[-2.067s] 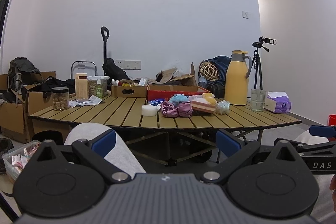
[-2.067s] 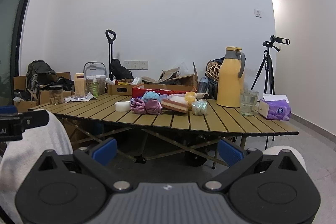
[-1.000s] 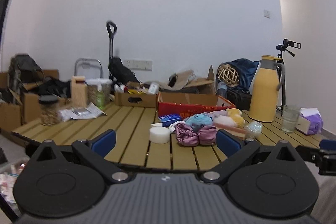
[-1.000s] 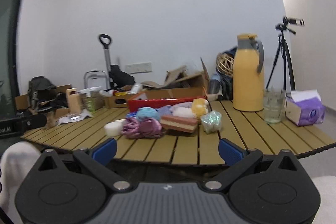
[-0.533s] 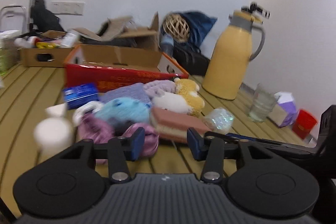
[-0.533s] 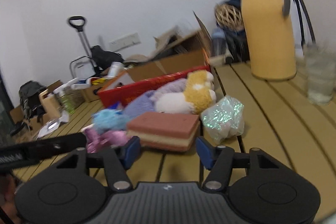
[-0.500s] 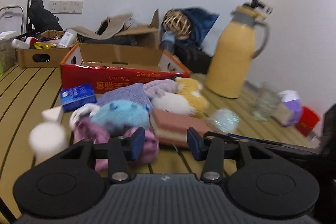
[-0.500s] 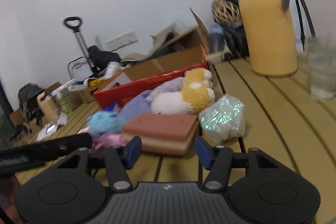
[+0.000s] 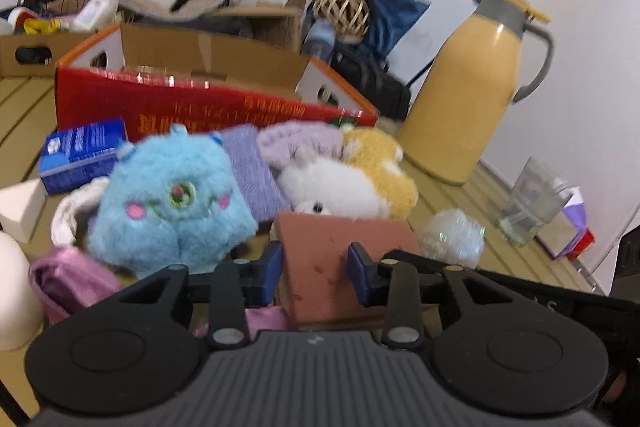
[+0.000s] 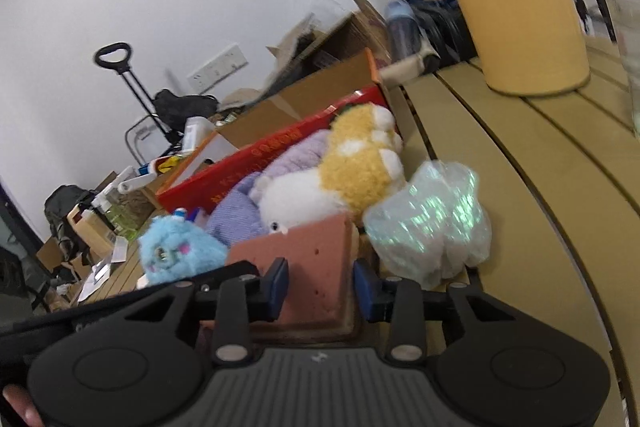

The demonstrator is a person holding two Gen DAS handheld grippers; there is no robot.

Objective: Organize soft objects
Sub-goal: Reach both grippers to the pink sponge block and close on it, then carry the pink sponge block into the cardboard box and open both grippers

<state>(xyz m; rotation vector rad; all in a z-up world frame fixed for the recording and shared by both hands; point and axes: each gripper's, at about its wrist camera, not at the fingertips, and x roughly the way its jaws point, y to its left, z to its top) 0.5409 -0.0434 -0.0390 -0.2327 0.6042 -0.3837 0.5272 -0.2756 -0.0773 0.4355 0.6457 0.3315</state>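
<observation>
A brick-red sponge block (image 9: 340, 259) lies on the slatted table among soft things. My left gripper (image 9: 314, 273) has its two pads on the block's sides. My right gripper (image 10: 320, 285) grips the same block (image 10: 312, 267) from the other end. A blue plush monster (image 9: 172, 203) sits left of the block. A white and yellow plush (image 9: 352, 183) and a lilac knit cloth (image 9: 256, 171) lie behind it. A shiny crinkled bag (image 10: 432, 223) lies to the right. Pink scrunchies (image 9: 68, 279) lie at the front left.
A red cardboard tray box (image 9: 208, 107) stands behind the pile. A yellow thermos jug (image 9: 472, 91), a glass (image 9: 528, 203) and a tissue pack (image 9: 572, 223) stand to the right. A blue carton (image 9: 80, 151) and white blocks (image 9: 20, 203) lie to the left.
Both grippers have moved in from off the table to the pile and narrowed from wide open onto the red sponge block.
</observation>
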